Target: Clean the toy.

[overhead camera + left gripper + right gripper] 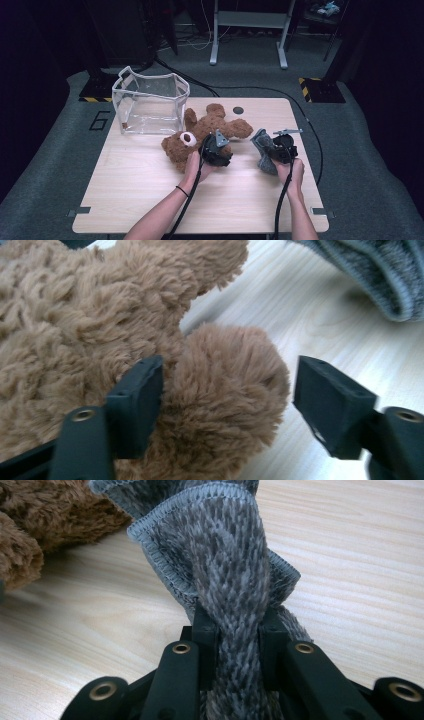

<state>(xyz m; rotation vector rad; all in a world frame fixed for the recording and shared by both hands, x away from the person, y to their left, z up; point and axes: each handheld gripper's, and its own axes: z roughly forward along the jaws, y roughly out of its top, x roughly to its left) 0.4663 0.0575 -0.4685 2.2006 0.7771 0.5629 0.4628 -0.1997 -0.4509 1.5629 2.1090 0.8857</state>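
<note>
Lying on its back near the middle of the pale wooden table (130, 195), the fluffy brown teddy bear (200, 135) has its head toward the near left and its legs spread toward the far right. The left gripper (216, 149), held in the person's left hand (196, 167), sits at the bear's near right side. In the left gripper view its two black jaws stand apart around one rounded plush paw (230, 390): the left-hand pad is just at the fur, while the right-hand pad stands clear of it with bare table showing between, so nothing is clamped. To the right, well apart from the bear's body, the right gripper (281, 149) in the person's right hand (291, 172) has its jaws drawn in tight on a bunched grey knitted cloth with a stitched pale edge (225, 575); the fabric rises out of the jaws in a thick fold and fans out above the tabletop. In the high view that cloth hangs at the gripper's left side, near the bear's outstretched leg. A clear plastic bag with an open top (150, 102) stands at the far left of the table, just beside the bear's head.
</note>
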